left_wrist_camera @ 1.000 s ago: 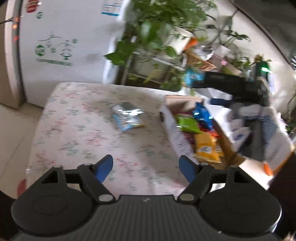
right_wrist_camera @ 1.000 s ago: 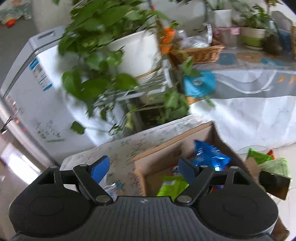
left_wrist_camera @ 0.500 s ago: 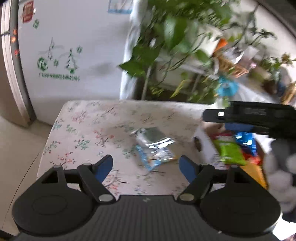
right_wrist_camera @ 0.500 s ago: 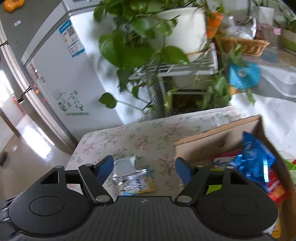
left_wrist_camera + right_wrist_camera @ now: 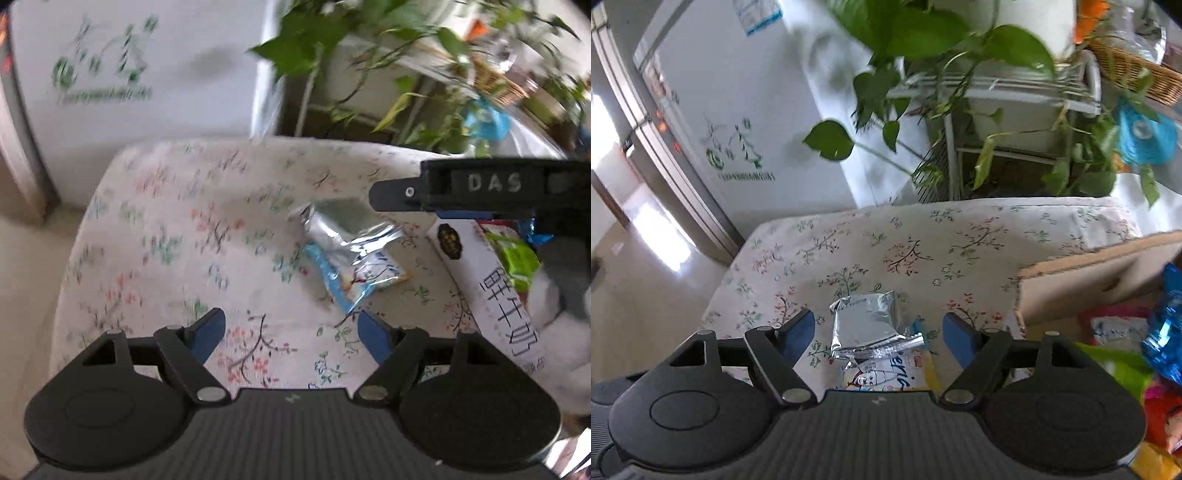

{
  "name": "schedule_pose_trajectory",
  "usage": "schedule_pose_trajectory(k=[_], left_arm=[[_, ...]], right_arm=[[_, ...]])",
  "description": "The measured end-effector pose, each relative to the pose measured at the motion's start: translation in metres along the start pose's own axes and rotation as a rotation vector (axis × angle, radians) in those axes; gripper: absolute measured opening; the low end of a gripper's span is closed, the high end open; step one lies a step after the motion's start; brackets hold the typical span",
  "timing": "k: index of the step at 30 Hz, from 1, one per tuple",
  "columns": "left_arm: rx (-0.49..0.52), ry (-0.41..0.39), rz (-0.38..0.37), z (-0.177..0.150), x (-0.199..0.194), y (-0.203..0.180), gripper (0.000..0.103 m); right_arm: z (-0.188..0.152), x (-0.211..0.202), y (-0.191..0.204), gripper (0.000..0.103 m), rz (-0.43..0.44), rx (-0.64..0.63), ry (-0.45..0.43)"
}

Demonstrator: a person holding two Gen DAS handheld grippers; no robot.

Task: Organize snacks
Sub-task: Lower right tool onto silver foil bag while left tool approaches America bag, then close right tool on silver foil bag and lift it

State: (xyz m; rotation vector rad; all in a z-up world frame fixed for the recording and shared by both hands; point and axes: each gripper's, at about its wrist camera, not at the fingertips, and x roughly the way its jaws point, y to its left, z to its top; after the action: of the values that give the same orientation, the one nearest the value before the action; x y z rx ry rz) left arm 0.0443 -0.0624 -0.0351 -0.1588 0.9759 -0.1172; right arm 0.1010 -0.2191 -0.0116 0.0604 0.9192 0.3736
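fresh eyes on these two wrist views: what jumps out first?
The silver foil packet lying on a blue-and-yellow snack packet mid-table on the floral tablecloth, right between the open fingers of the right gripper. Next, the cardboard box at the table's right edge, full of bright snack bags, with the open left gripper low over the cloth. Behind, big green pothos leaves beside a white fridge.

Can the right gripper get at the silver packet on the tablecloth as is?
Probably yes. The right gripper is open with the silver packet lying between its fingers' line, nothing over it; it overlaps a blue-and-white packet.
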Motion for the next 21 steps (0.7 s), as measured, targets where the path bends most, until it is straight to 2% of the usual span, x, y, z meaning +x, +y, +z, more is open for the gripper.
schedule_pose_trajectory(k=[4, 8, 12, 14, 17, 21], left_arm=[[-0.017, 0.023, 0.043, 0.0, 0.008, 0.006, 0.078], [-0.085, 0.076, 0.029, 0.001, 0.018, 0.014, 0.078], [-0.104, 0.085, 0.024, 0.003, 0.024, 0.015, 0.078], [-0.102, 0.084, 0.02, 0.004, 0.026, 0.014, 0.078], [-0.101, 0.076, 0.02, 0.006, 0.027, 0.014, 0.078], [-0.108, 0.057, 0.013, 0.011, 0.027, 0.013, 0.078]], right_arm=[[0.002, 0.02, 0.009, 0.086, -0.017, -0.069, 0.02], [0.004, 0.038, 0.009, 0.087, -0.025, -0.094, 0.044], [0.002, 0.051, 0.009, 0.086, -0.025, -0.106, 0.064], [-0.001, 0.055, 0.01, 0.082, -0.027, -0.121, 0.077], [-0.003, 0.057, 0.011, 0.065, -0.032, -0.127, 0.084], [-0.002, 0.046, 0.009, 0.064, -0.031, -0.105, 0.082]])
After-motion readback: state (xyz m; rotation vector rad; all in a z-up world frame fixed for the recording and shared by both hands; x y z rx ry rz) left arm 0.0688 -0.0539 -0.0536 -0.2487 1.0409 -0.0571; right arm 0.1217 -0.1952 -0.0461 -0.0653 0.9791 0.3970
